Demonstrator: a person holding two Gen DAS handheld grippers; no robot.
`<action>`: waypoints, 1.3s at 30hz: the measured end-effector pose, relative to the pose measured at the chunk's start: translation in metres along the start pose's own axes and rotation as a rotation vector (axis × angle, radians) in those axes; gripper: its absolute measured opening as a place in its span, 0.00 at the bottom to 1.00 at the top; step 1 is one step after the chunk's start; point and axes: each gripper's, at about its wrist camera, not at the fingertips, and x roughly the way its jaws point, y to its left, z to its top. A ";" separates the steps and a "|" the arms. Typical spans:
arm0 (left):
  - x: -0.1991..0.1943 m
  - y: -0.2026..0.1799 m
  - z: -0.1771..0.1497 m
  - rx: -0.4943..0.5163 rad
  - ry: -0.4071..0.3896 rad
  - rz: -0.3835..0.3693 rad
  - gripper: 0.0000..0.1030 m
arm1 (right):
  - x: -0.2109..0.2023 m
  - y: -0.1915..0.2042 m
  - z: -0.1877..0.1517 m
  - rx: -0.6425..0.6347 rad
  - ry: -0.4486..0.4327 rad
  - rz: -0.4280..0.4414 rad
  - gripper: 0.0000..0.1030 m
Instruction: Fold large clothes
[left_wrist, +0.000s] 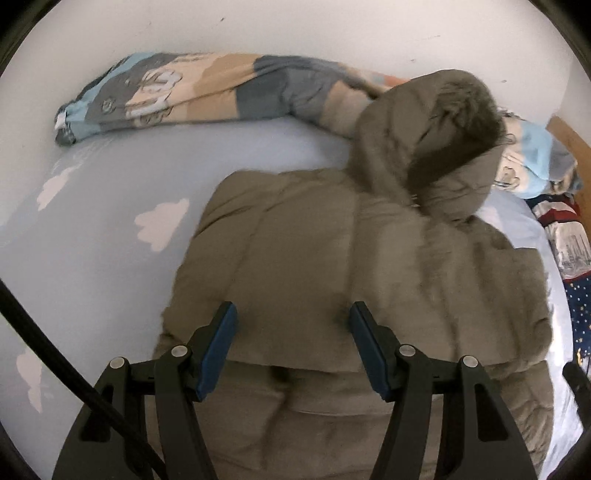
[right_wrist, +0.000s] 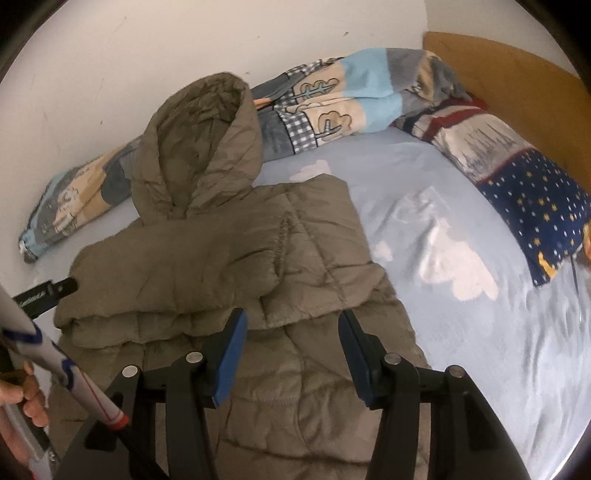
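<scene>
An olive quilted hooded puffer jacket lies mid-bed on the pale blue cloud-print sheet, hood toward the wall. Both the left gripper and right gripper hover over it, fingers spread, holding nothing. Only the right view shows the star-patterned navy pillow and orange wooden headboard.

Bed with a pale blue cloud-print sheet

The bed carries an olive padded jacket spread flat mid-mattress, hood toward the wall edge; a rolled patchwork blanket lies along that edge, and a star-patterned pillow sits beside the wooden headboard.
</scene>
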 end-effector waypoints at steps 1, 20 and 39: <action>0.003 0.007 -0.002 -0.004 0.005 -0.009 0.61 | 0.004 0.003 0.001 -0.010 0.002 -0.001 0.54; -0.024 0.009 -0.015 0.011 -0.052 -0.020 0.70 | 0.026 0.001 0.000 0.004 0.095 0.033 0.53; -0.070 0.015 -0.092 0.099 0.060 0.006 0.70 | 0.022 0.035 -0.042 -0.175 0.202 0.040 0.53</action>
